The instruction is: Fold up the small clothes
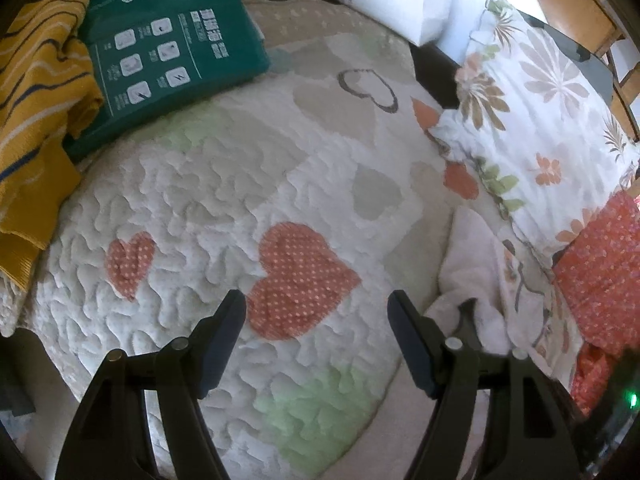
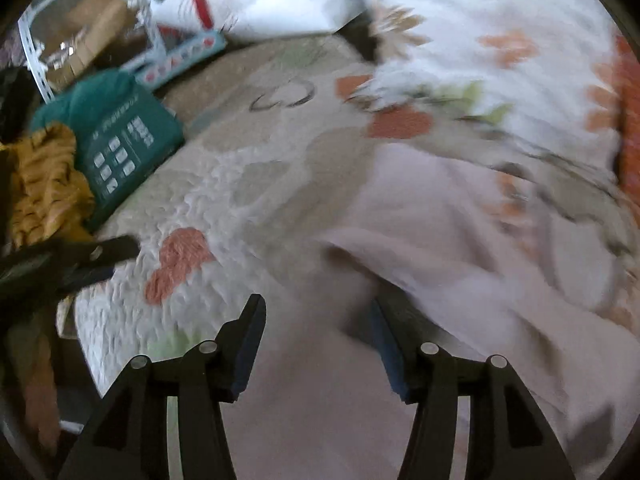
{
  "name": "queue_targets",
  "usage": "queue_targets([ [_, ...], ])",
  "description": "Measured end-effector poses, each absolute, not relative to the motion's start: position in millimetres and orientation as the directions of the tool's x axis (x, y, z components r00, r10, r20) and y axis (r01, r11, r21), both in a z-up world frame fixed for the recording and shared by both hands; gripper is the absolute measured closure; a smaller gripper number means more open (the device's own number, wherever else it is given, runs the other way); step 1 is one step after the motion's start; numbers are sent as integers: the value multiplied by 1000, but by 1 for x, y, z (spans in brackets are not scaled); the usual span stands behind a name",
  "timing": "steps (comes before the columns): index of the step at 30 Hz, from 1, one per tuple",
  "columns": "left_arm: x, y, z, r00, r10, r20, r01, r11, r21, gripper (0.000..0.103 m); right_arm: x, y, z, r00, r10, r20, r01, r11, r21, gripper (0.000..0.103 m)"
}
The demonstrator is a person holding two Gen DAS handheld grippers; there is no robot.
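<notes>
both jaws apart: left gripper (image 1: 316,300) over bare quilt (image 1: 192,184), right gripper (image 2: 318,304) over pale cloth (image 2: 420,240)

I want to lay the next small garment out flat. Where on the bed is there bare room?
The heart-patterned quilt lies bare in the middle, between the green package and the floral pillow. The left edge is crowded by the mustard striped garment; the right by a pale pink cloth.

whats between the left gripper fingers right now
Nothing held: only the quilt shows in the gap of the left gripper, with its big dotted heart there, in the left wrist view.
</notes>
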State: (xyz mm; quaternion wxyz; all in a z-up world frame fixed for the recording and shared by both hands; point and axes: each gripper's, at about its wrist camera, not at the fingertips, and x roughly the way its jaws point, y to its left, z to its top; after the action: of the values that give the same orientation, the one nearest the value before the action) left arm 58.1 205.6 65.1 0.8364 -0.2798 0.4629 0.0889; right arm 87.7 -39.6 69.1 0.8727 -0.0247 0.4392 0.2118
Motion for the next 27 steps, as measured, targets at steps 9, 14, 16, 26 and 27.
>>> queue_targets([
  [9, 62, 185, 68, 555, -128, -822, -379, 841, -387, 30, 37, -213, 76, 576, 55, -816, -98, 995, -2, 44],
  [14, 69, 169, 63, 536, -163, -828, -361, 843, -400, 30, 19, -208, 56, 557, 16, -830, -143, 987, -77, 46],
  [16, 72, 162, 62, 529, -167, -832, -353, 848, -395, 30, 23, -205, 46, 562, -18, -827, -139, 983, -116, 59],
  [26, 77, 147, 60, 516, -187, -836, -327, 859, -394, 30, 29, -244, 67, 556, 93, -826, -85, 995, 55, 96],
  [27, 77, 147, 59, 514, -187, -837, -328, 859, -393, 30, 29, -247, 71, 562, 89, -822, -79, 995, 54, 96],
])
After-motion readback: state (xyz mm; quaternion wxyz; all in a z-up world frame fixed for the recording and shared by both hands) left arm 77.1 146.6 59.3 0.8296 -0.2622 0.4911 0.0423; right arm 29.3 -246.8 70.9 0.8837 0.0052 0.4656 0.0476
